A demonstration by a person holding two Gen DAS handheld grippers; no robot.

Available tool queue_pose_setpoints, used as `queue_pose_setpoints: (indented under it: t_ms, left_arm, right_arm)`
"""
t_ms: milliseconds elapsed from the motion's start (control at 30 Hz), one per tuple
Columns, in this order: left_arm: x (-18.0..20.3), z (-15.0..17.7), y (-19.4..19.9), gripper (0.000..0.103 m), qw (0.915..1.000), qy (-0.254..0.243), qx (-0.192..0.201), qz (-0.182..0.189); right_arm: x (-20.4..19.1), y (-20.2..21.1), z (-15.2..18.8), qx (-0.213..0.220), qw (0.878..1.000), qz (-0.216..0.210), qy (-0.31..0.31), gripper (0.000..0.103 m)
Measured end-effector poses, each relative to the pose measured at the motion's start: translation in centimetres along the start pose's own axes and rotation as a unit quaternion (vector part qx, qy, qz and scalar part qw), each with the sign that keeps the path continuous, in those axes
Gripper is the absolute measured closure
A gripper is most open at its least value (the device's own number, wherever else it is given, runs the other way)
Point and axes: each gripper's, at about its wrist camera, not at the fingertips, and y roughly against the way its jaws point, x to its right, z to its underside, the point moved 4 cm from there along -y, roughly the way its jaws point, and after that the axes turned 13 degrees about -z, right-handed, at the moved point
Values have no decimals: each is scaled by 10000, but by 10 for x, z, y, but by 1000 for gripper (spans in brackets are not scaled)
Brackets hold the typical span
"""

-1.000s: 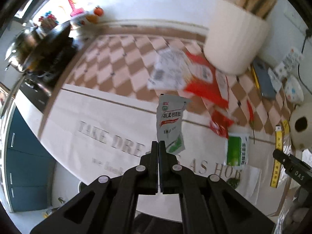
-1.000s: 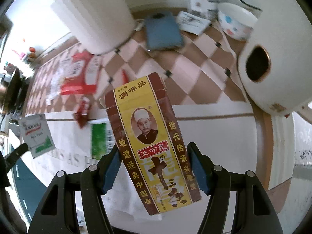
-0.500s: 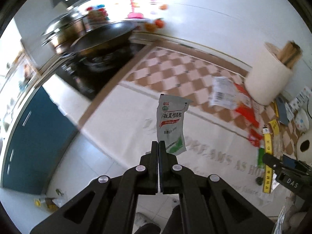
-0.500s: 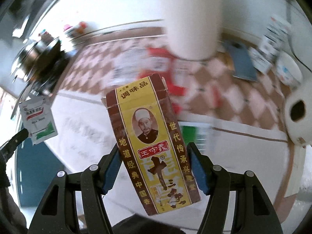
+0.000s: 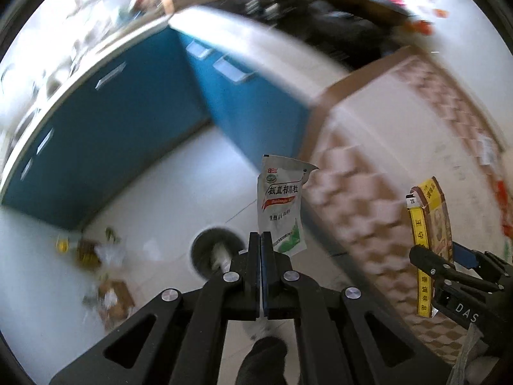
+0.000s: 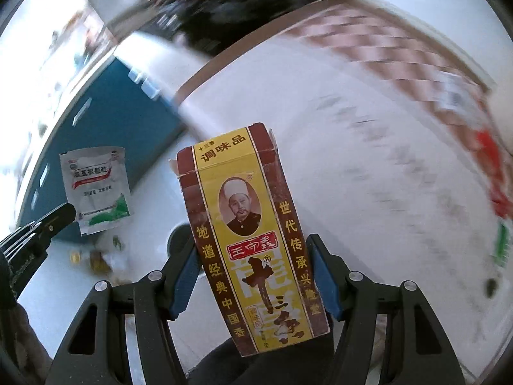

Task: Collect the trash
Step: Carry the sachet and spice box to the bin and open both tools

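Note:
My left gripper (image 5: 260, 240) is shut on the bottom edge of a white and green sachet (image 5: 280, 203), held upright above the floor. Just beyond it on the floor stands a round grey bin (image 5: 213, 252). My right gripper (image 6: 253, 266) is shut on a yellow and brown spice box (image 6: 248, 234) with a man's portrait, held upright. The box also shows at the right of the left wrist view (image 5: 431, 221). The sachet shows at the left of the right wrist view (image 6: 94, 187). The bin's rim (image 6: 179, 237) peeks out behind the box.
Blue cabinets (image 5: 128, 122) line the far side of the white tiled floor (image 5: 160, 199). Scraps of litter (image 5: 96, 256) lie on the floor left of the bin. The counter with the checked cloth (image 5: 400, 166) runs along the right, with red wrappers (image 6: 495, 176) on it.
Both grippers have swung left and down, away from the counter toward the floor. The bin and blue cabinets have come into view. Both still hold their items.

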Motion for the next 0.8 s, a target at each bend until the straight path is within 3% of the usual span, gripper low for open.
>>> queue_pose_setpoints:
  t_ms: [167,367,567,800]
  left_arm:
    - [-61,35,-88,103,9971,420,-619,-128]
    - [-96,87,-205,103,9842,1028,-1441,50]
    - [-94,132,-326,103,9653,1371,-2177,451]
    - [-84,161,-428,103,9395,1761,-2761,1003]
  right_arm:
    - [-64,-93,24,-491,9979,-37,410,37]
    - [-104,-219,58,-1159,9914,-88,599,37]
    - [-98,-346,88,-1779,9825,-59,546,37]
    - [-69,-471,106,-2166,9759,2,263,38]
